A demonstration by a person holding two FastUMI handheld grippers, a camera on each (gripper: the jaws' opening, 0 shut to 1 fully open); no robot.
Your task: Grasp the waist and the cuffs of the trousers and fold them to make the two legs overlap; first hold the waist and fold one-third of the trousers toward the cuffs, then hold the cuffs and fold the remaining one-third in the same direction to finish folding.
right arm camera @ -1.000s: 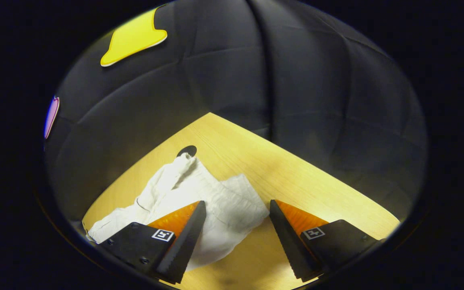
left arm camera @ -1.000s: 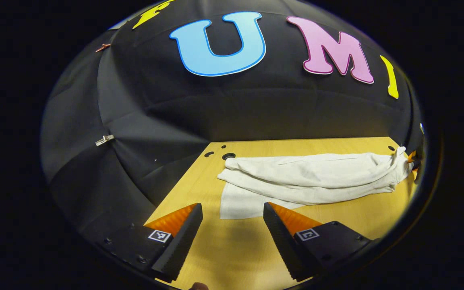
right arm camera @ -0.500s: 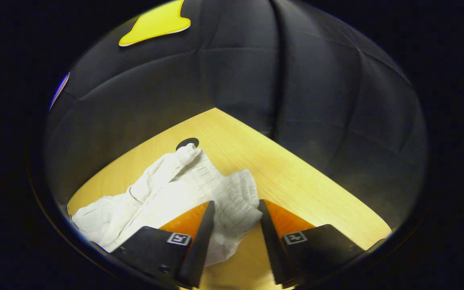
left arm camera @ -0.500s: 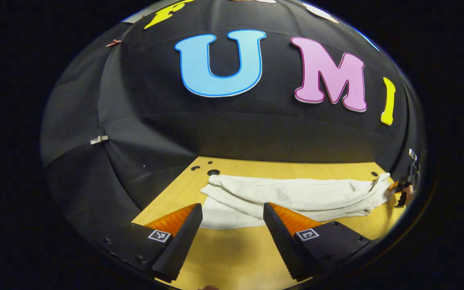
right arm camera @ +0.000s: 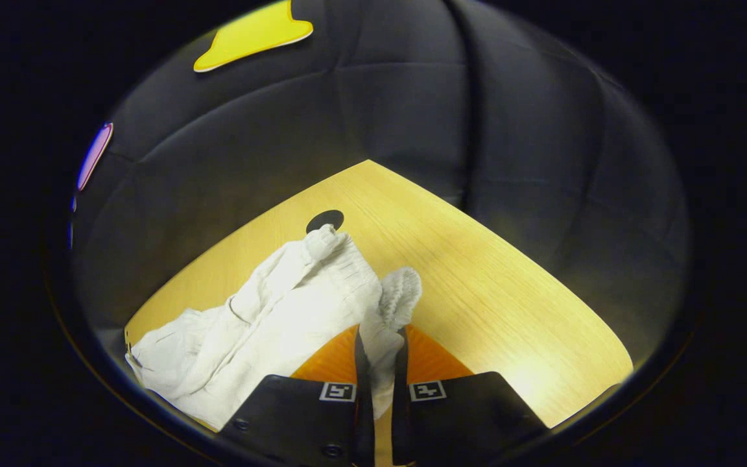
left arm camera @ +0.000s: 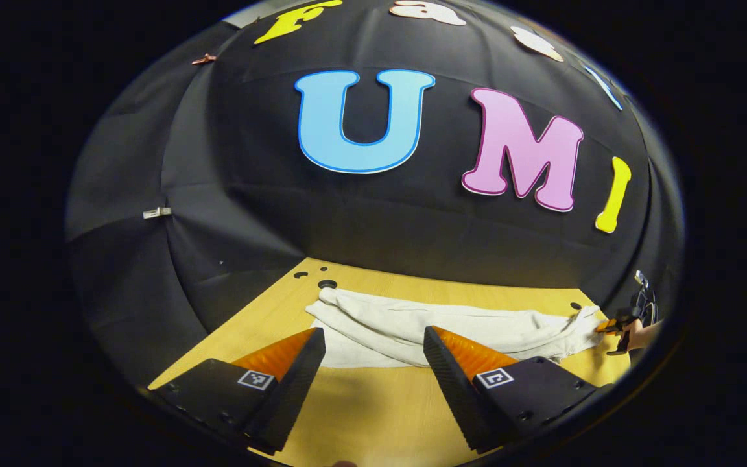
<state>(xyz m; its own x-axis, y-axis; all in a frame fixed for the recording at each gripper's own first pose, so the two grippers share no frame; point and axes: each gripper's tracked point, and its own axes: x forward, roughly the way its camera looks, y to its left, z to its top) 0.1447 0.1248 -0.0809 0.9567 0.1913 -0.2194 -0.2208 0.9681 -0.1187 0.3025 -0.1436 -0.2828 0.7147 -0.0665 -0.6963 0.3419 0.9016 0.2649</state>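
White trousers (left arm camera: pixel 451 327) lie bunched lengthwise across the wooden table (left arm camera: pixel 360 408). Their flat cuff end (left arm camera: pixel 354 353) rests just beyond the tips of my left gripper (left arm camera: pixel 373 332), which is open with nothing pressed between its fingers. Far right in the left gripper view, the right gripper (left arm camera: pixel 615 324) and a hand hold the other end. In the right gripper view, my right gripper (right arm camera: pixel 380 337) is shut on the gathered elastic waistband (right arm camera: pixel 394 299), which puckers up between the fingers. The rest of the trousers (right arm camera: pixel 270 324) trail off to the left.
Round holes mark the tabletop, one by the cuffs (left arm camera: pixel 327 284) and one beyond the waist (right arm camera: pixel 325 220). Black cloth walls rise right behind the table's far edges. Bare wood (right arm camera: pixel 497 298) lies to the right of the waistband.
The right gripper's fingers have closed from wide open onto the waistband, bunching it. The left gripper has stayed open and dropped lower toward the cuff end.
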